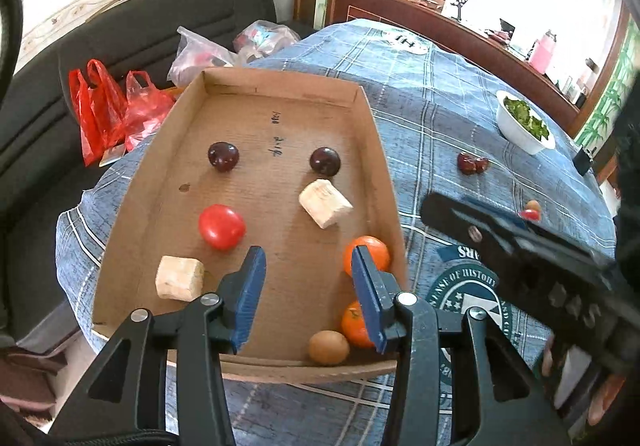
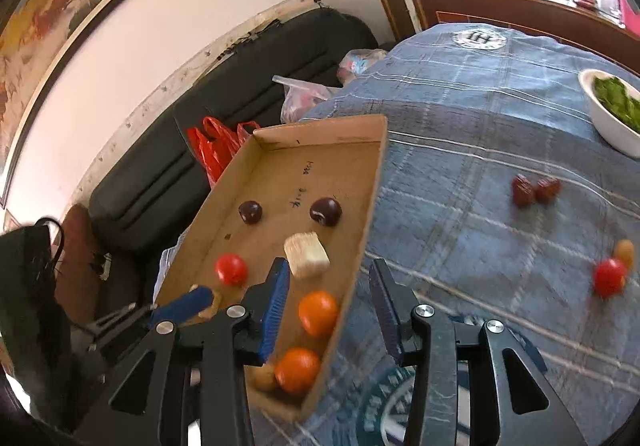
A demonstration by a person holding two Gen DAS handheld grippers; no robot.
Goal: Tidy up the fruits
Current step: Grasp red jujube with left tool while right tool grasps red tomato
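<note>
Matt brown cardboard tray (image 1: 372,149), woven blue plaid tablecloth (image 1: 440,117), glossy red tomato (image 1: 221,226), glazed white bowl (image 1: 516,129)

The left gripper (image 1: 306,288) has glossy black plastic linkage arms with triangular cut-outs, silver round rivets at the pivots, and ribbed blue pads (image 1: 251,296) lining the insides of its fingers. The right gripper (image 2: 330,308) is built the same way, black arms, silver rivets and blue ribbed pads (image 2: 275,308). From the left wrist camera its black body shows a brass-coloured screw.
</note>
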